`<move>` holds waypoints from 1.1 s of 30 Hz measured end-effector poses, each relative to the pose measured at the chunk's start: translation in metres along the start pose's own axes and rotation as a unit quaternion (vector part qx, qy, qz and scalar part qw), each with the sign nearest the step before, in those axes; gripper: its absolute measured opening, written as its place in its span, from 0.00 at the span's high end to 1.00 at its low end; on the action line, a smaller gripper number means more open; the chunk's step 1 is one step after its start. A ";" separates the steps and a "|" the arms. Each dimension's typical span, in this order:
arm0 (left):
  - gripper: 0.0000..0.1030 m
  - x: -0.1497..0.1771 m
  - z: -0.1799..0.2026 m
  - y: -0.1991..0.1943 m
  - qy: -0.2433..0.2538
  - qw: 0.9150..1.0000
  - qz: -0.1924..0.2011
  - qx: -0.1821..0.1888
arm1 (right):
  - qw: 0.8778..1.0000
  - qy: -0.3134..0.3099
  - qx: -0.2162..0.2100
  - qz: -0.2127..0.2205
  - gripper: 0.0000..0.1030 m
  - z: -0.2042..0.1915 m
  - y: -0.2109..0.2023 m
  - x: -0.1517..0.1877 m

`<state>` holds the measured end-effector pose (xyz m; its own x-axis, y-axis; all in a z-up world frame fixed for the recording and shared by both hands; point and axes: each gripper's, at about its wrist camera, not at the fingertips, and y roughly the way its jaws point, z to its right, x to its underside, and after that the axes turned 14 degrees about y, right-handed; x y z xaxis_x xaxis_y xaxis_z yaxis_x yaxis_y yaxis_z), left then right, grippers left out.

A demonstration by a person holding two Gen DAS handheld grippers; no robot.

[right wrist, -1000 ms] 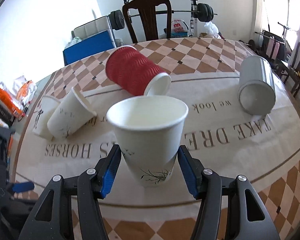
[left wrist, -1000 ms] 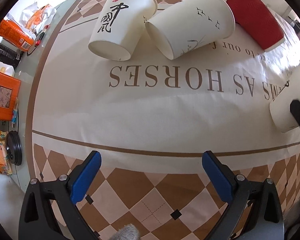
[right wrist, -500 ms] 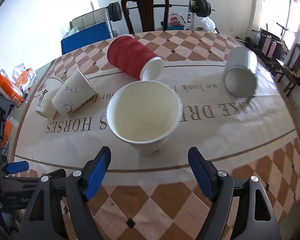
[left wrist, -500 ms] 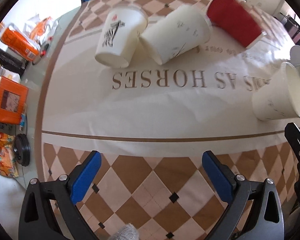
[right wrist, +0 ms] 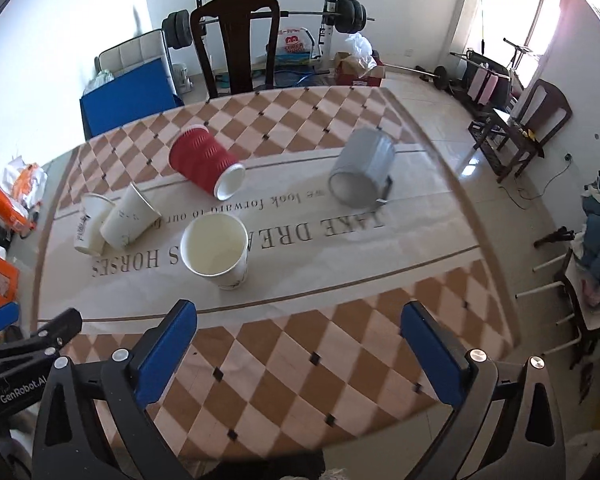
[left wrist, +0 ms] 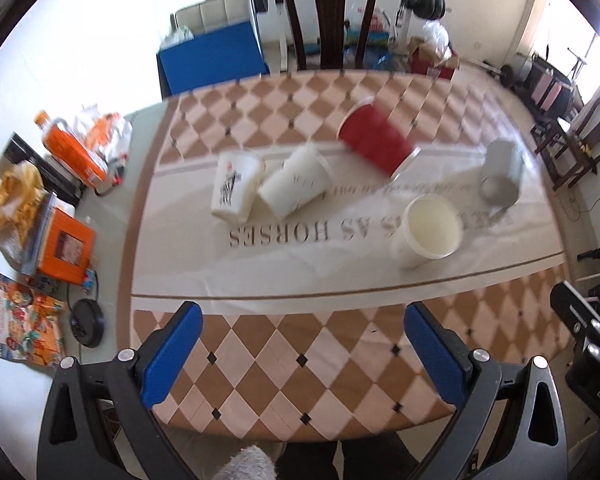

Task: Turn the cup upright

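Right now both my grippers are empty: left gripper [left wrist: 300,344] has its jaws spread wide, right gripper [right wrist: 298,342] the same, both hanging over the near checkered edge of the table [right wrist: 284,360], well back from the cups.

White cup [right wrist: 216,254] stands upright, mouth up, on the cream strip of the cloth, roughly mid-table, touching nothing. Reads as the flipped one, so I'd call that cup done.

Left on their sides, as far as I can see:
- red cup [right wrist: 204,166], mouth toward me, just behind the white cup
- grey cup [right wrist: 362,172], mouth toward me, off to the right, well apart from the rest
- two more white ones at far left, printed cup [right wrist: 88,226] and plain cup [right wrist: 130,216], touching each other

Task says one cup, so my read is complete or nearly so. If all cups count, four remain.

Left view is motion-blurred, so fine detail there is unreliable. Nothing near the upright cup to tip it. Paper cups are light, so any bump from a jaw could knock it over.
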<state>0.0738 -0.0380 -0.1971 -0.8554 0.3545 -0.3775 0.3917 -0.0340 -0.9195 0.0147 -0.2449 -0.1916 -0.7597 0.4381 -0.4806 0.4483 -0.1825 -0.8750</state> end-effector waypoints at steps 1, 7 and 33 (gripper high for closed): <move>0.00 -0.003 0.001 -0.015 -0.001 1.000 0.007 -0.004 | 1.000 0.000 -0.001 -0.001 0.00 0.003 -0.010 -0.004; 0.00 -0.016 0.001 -0.079 -0.015 0.999 0.039 -0.019 | 1.000 -0.002 -0.020 0.002 0.00 0.015 -0.082 -0.025; 0.00 -0.014 0.012 -0.164 -0.035 0.998 0.052 -0.027 | 0.999 -0.013 -0.043 0.027 0.00 0.039 -0.202 -0.058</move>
<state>0.0171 -0.0486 -0.0426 -0.8302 0.2853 -0.4790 0.4955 -0.0160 -0.8684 -0.0502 -0.2682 0.0106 -0.7449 0.4073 -0.5285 0.5260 -0.1288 -0.8407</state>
